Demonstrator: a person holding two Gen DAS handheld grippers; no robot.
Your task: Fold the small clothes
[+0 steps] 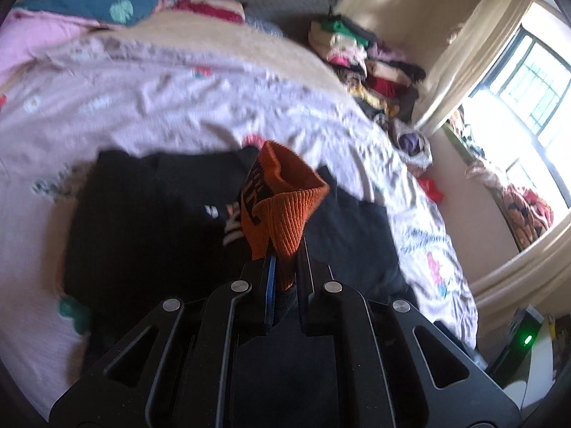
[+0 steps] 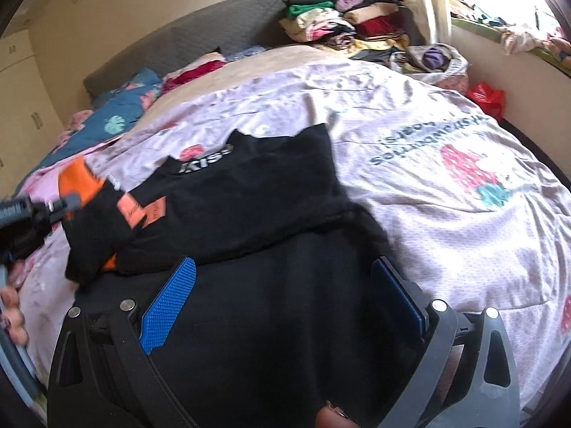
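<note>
From the left wrist, the left gripper (image 1: 283, 267) has its jaws pinched on an orange ribbed knit cuff with black lettering (image 1: 282, 199), lifted above a black cotton garment (image 1: 142, 221) spread on the bed's pale pink printed cover (image 1: 160, 100). The dark garment lies toward the near edge of the bed, flat but not squared up. At the far right corner of the bed stands a stack of folded clothes in mixed colours (image 1: 360, 57), which suggests part of the job is done.

From the right wrist, the right gripper (image 2: 282, 303) hovers with its jaws spread wide, blue pads bare, just over the near part of the black garment, holding nothing. Orange tags (image 2: 142, 214) show on its left side, and the left gripper reaches in there. The garment looks half folded at most; its final folds and stacking remain.

A pale cloth bag (image 2: 431, 60) at the far right edge holds bundled purple fabric; a red plastic bag (image 2: 487, 98) sits beside it, contents hidden.
</note>
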